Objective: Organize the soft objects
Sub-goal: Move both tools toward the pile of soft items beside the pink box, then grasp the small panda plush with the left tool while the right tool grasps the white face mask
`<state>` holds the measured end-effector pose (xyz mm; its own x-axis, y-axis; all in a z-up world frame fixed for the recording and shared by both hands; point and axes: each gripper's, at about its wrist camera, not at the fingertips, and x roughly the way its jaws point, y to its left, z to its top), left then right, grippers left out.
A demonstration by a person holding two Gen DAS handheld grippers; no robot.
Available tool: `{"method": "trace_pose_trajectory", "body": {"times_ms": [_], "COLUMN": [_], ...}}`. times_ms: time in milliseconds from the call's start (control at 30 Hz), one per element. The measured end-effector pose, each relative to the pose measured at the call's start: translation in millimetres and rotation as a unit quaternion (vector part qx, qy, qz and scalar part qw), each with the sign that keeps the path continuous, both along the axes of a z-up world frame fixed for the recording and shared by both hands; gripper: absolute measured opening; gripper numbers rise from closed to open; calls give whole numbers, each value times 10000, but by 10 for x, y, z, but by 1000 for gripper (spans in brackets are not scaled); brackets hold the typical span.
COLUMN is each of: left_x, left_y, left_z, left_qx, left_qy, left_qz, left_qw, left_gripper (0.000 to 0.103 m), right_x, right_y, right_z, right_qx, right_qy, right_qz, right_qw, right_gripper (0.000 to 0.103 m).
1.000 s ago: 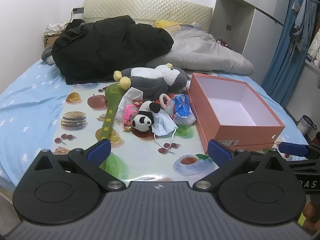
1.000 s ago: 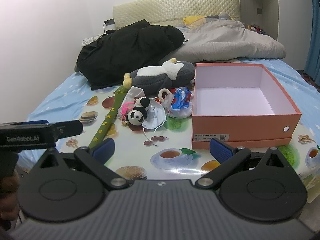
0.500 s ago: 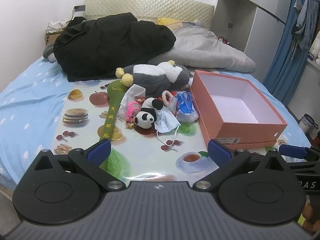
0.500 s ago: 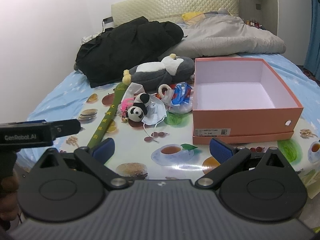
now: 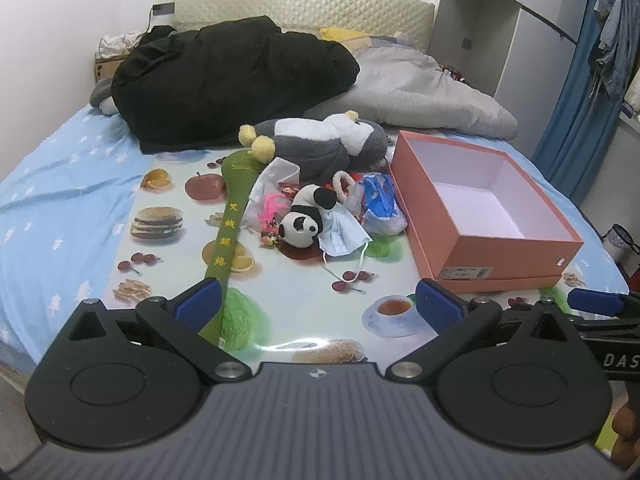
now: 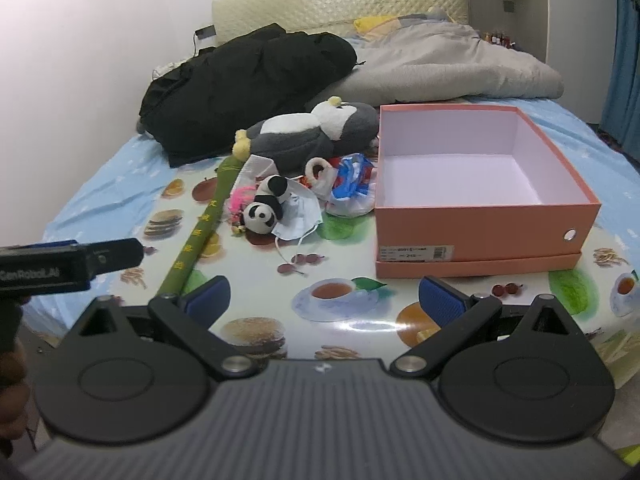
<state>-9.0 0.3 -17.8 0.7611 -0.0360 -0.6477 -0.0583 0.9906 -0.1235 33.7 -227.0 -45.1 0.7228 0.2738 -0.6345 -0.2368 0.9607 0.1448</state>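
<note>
Both grippers, left (image 5: 318, 306) and right (image 6: 324, 296), have edged closer to the toys (image 5: 304, 220), jaws apart and empty; box (image 5: 476, 216) stays empty.

An open, empty salmon-pink cardboard box (image 5: 492, 216) with a white inside sits upright on its lid. Just left of it lies a heap of soft things: a crumpled blue-and-white plastic bag (image 5: 378, 202), a small black-and-white panda plush (image 5: 306, 222) under a pale blue face mask (image 5: 342, 232), a large grey-and-white plush animal (image 5: 320, 142) behind, and a long green fabric sleeve with yellow characters (image 5: 226, 236) farthest left.
</note>
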Motion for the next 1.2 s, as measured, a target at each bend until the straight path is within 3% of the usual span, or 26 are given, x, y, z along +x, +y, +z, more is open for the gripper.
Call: {"method": "trace_pose_trajectory", "body": {"times_ms": [633, 767, 1000, 1200], "left_x": [239, 416, 770, 1163], "left_y": [137, 191, 334, 513], "left_z": [-197, -309, -459, -688], "left_qx": [-284, -385, -523, -787], "left_qy": [175, 303, 315, 484], "left_qz": [-50, -166, -255, -216], "left_qw": [9994, 9987, 9978, 9955], "left_gripper": [103, 103, 102, 91], "right_x": [155, 282, 548, 895], "right_y": [58, 99, 270, 481], "right_z": [-186, -247, -386, -539], "right_qx": [87, 14, -50, -46], "right_qy": [265, 349, 273, 388], "right_qz": [80, 116, 338, 463], "right_qw": [9996, 9993, 9990, 9982], "right_gripper": [95, 82, 82, 82]}}
